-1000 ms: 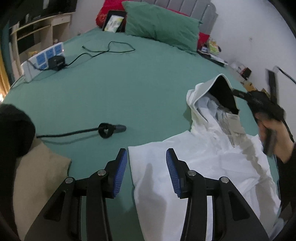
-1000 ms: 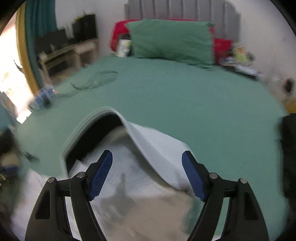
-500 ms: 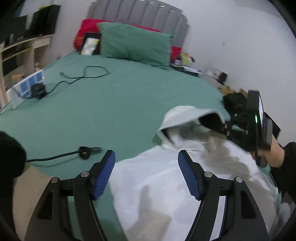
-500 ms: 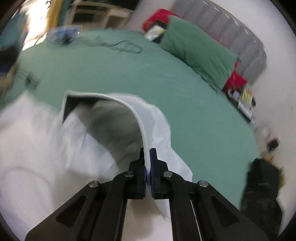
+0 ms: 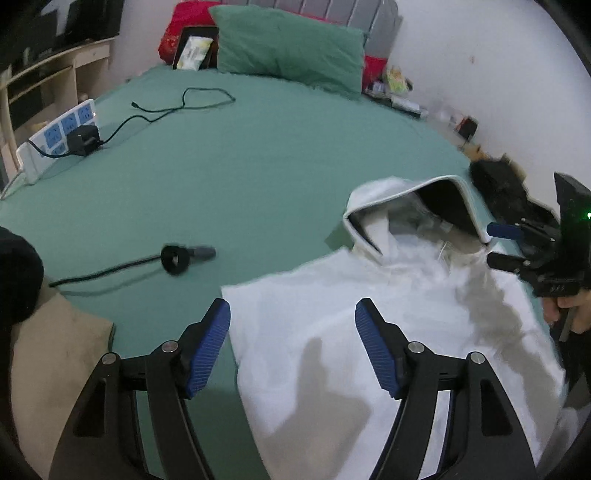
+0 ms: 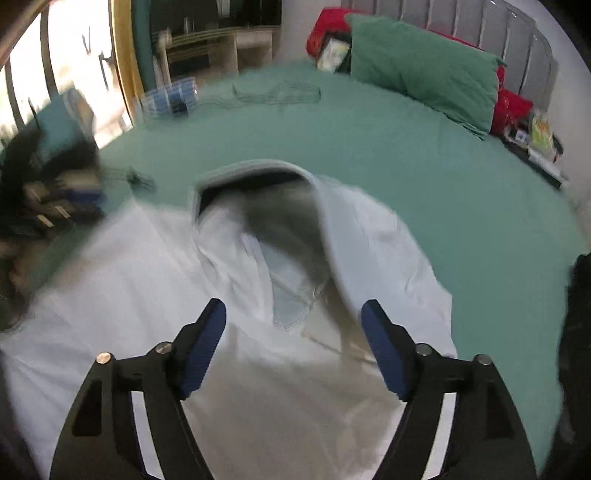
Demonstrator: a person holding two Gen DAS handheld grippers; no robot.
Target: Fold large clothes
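The left gripper [image 5: 293,345] is spread wide, holding nothing, its blue pads [image 5: 208,349] above the near left edge of the white hoodie [image 5: 369,332], which lies flat on the green bed [image 5: 258,155]. The right gripper [image 6: 293,345] is likewise spread and empty, over the hoodie's chest just below the neck opening; in the left view it sits at the hoodie's right side, one pad close to the hood rim. Whether either gripper touches the cloth cannot be told. The hood [image 6: 280,184] stands up in an arch, its dark inside showing, with a label visible at the neck. To the left of the hoodie lies a black cable [image 5: 173,256] with a ring-shaped end, and nearer still a tan cloth [image 5: 48,362] at the bed's edge. Farther off, a white power strip [image 5: 55,133] with a black plug rests at the left edge, with a thin cord [image 5: 184,103] looping beyond it. At the head of the bed a green pillow [image 5: 288,48] leans on red cushions [image 5: 173,33].
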